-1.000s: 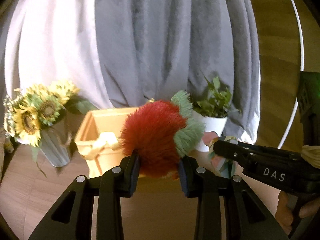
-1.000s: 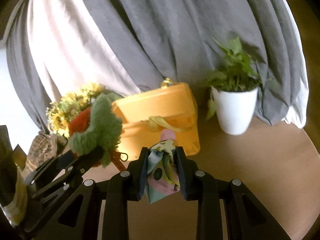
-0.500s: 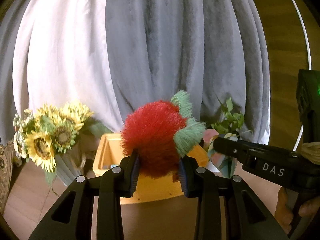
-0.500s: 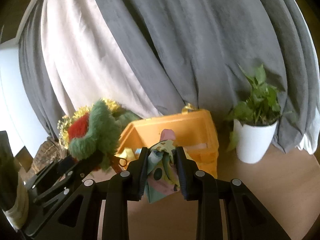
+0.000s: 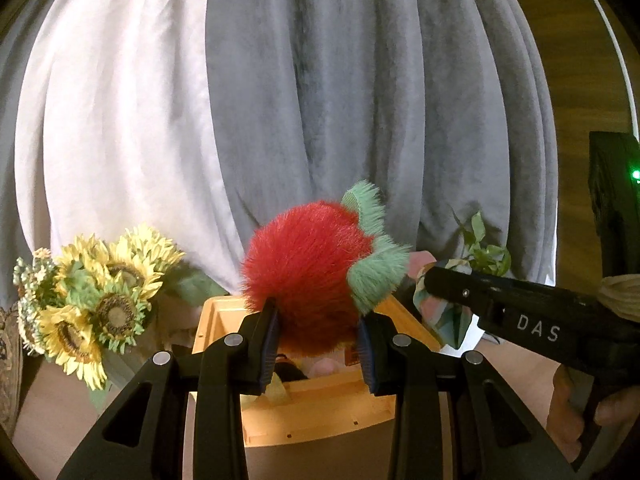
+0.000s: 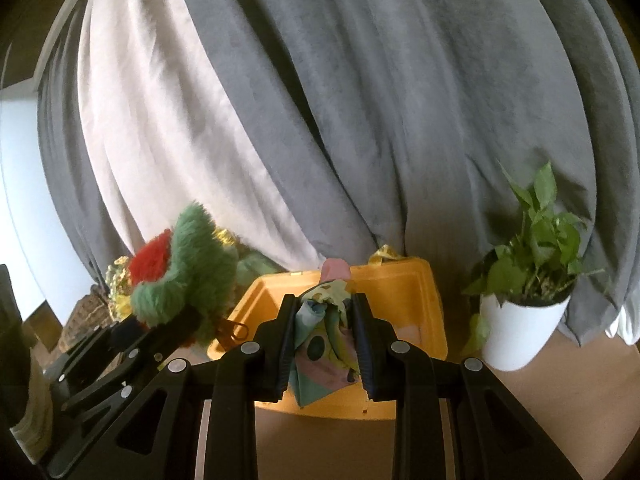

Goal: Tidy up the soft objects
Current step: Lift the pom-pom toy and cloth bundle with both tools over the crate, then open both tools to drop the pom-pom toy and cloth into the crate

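- Left hand-held gripper (image 5: 318, 346), low centre of its frame, is clamped on a fuzzy red ball (image 5: 304, 276) with green leaf tufts, riding just above the near edge of the orange bin (image 5: 320, 412).
- Right hand-held gripper (image 6: 324, 344), bottom centre of its own frame, is pinching a bunched patterned cloth (image 6: 324, 340), also in front of the bin and slightly over its near wall.
- Risk one, as I read it: both loads head for the same opening, and in the left view the right tool sits just right of the ball. A crowded drop could knock the two tools together.
- Risk two: the fur is slippery and squashy; the pads bite only its lower part, so a jolt might squirt it out short of the bin.
- Risk three: the cloth hangs loose below the pads and could snag on the rim and drape outside.
- Around it: sunflowers (image 5: 92, 300) at lower left, a potted plant (image 6: 528, 304) in a white pot at right, both close beside the bin on the bench (image 6: 540, 408).
- Grey and white curtains (image 5: 320, 100) fill the background; something already lies inside the bin, though I can't tell what.
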The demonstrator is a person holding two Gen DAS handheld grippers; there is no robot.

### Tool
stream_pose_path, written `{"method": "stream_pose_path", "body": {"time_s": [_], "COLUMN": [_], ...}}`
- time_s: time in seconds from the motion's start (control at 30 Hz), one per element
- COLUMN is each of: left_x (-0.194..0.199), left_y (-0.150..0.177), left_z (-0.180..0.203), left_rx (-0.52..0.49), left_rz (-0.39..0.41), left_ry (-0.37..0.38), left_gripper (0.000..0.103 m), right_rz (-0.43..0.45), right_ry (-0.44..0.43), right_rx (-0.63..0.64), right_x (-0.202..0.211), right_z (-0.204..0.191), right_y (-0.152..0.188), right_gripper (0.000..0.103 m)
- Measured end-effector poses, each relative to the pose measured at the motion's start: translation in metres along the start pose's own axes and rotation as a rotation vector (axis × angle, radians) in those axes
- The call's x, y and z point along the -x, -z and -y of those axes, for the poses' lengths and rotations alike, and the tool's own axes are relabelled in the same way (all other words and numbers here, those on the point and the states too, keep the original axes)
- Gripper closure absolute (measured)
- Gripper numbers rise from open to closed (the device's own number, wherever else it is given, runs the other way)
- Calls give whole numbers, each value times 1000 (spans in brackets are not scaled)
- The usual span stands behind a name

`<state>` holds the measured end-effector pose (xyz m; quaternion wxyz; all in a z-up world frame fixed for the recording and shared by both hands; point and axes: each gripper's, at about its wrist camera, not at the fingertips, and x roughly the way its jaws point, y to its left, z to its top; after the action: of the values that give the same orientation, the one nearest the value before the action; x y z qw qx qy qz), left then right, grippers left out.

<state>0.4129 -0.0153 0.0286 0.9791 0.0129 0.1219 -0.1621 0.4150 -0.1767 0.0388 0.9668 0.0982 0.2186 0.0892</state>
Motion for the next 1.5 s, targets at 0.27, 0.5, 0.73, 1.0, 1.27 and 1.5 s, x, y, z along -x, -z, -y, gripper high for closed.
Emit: {"method": "stream_pose_path", "body": {"time_s": [0.27,0.5,0.73,1.0,1.27,1.5], "left_x": [-38,-73,-108,-140,-163,-167], "left_y": [-1,5,17,28,35,40], "left_z": [-2,-7,-10,-6,-4,-12], "left_rx": [-7,2,8,-3,-27,-2], "left_rz": [-36,-80,-142,-210,-273,-295], "left_ry": [-11,-16,-5,14,21,6], "left_gripper": [69,69,69,69,63,50], "right_rz": [-11,-42,-102,-172,-229,-259], "right_ry": [17,28,38,58,76,86], "right_rx": [8,9,-12,-20,-19,-17], "right_x": [-29,-57,-95,-127,-153,-167], "right_z": [11,20,36,49,59,61], "right_y": [-13,-15,-10,-1,7,10], "right_gripper": [74,74,74,74,74,68]}}
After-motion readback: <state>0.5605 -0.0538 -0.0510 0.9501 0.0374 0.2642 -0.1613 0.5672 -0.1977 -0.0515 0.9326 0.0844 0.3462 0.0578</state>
